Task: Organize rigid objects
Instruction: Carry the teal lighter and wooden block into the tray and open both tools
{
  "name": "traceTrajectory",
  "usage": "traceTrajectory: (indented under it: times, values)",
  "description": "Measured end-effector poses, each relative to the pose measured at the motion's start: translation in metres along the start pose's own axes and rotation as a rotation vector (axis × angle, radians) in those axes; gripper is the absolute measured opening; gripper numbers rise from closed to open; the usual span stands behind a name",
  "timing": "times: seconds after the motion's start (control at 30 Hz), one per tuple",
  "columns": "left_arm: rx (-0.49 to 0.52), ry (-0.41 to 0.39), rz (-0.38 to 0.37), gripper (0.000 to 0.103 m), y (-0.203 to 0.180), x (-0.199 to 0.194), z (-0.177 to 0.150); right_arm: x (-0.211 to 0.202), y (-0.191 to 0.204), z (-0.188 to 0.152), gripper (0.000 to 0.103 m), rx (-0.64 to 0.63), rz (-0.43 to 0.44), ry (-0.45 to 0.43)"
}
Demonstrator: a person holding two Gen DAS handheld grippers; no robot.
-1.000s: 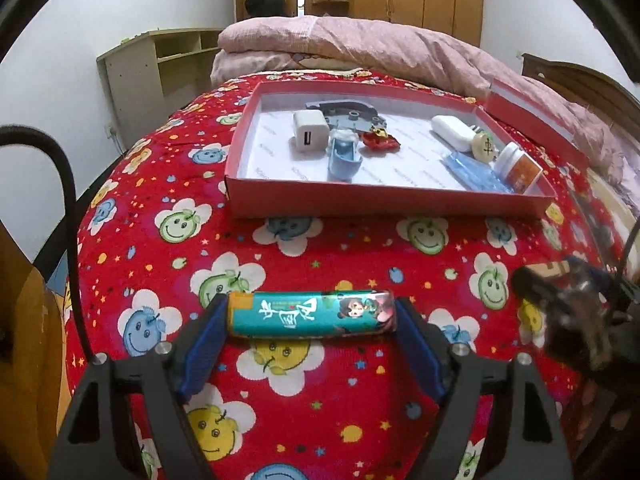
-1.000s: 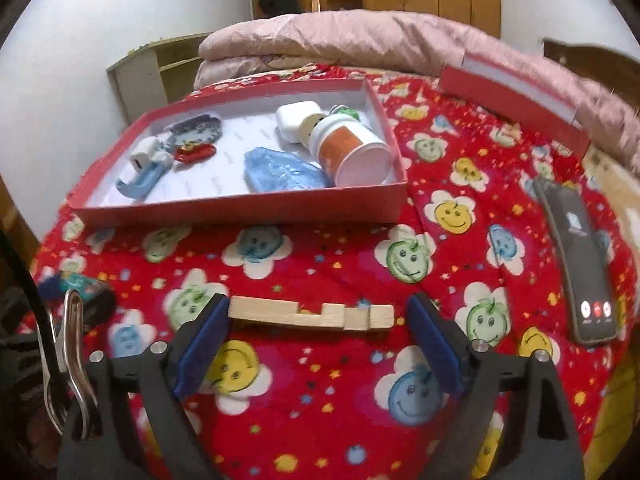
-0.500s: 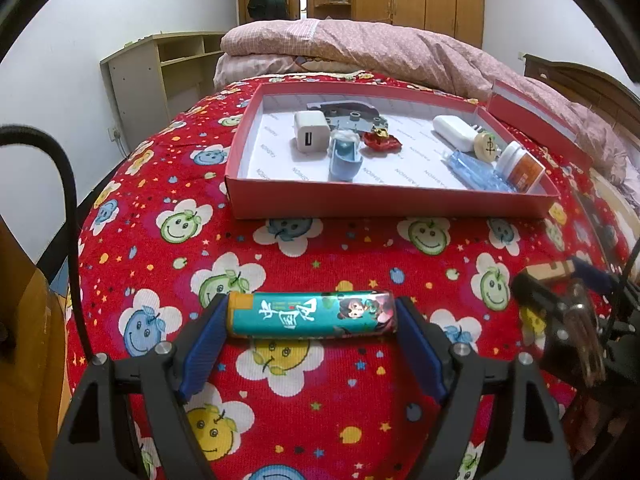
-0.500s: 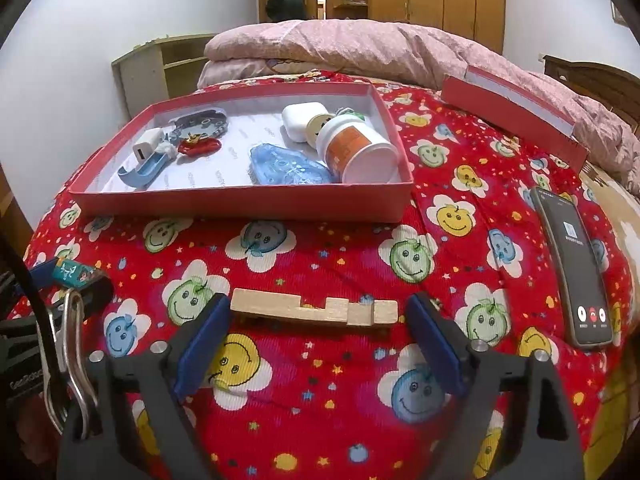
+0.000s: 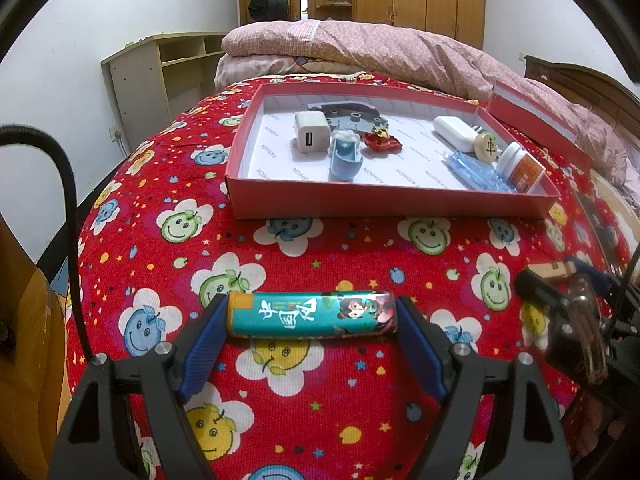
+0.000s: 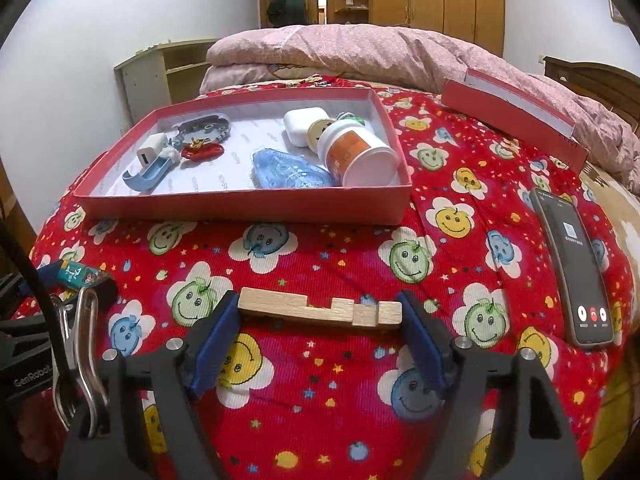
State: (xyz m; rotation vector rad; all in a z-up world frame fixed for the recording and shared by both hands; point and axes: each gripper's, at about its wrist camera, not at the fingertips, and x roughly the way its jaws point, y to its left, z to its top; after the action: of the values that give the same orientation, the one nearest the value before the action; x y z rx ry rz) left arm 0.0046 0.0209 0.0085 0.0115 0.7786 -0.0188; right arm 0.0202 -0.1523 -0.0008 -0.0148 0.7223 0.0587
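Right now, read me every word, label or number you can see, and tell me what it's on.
"FASHION": repeated across the box lining.
"GenRobot": on the black housing at the right wrist view's left edge.
White characters on the teal tube: too stylised to read.
Text on the phone and jar label: too small.

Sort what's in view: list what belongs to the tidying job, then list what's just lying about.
Job:
- left gripper, pads on the lighter
- right gripper, jaws closing on the wooden block
- red box with charger, pill bottle and other small items

Lying about:
- phone
- box lid
- quilt
- shelf unit
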Motion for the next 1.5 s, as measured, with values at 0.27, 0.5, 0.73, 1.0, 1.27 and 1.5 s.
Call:
traceTrajectory:
  times: [0.27,0.5,0.73,1.0,1.27,1.5]
  values:
    - [0.000,0.000,-0.002,0.084,0.000,0.000,0.000,0.000,0.000,0.000,0.079,0.002,0.003,-0.001]
    - [0.000,-0.001,-0.001,0.084,0.000,0.000,0.000,-0.002,-0.003,0.001,0.079,0.015,0.025,-0.007]
    - [-0.002,0.004,0.000,0.084,0.001,-0.002,0.001,-0.003,-0.005,0.002,0.079,0.024,0.036,-0.011]
    - [-0.026,0.001,-0.027,0.084,0.003,-0.015,0.007,-0.017,-0.006,0.007,0.079,0.044,0.059,-0.056]
    - [-0.031,-0.050,-0.048,0.084,0.000,-0.033,0.026,-0.035,-0.007,0.019,0.079,0.042,0.085,-0.095]
    - [-0.025,-0.065,-0.041,0.084,-0.004,-0.038,0.052,-0.045,-0.001,0.031,0.079,0.011,0.117,-0.119]
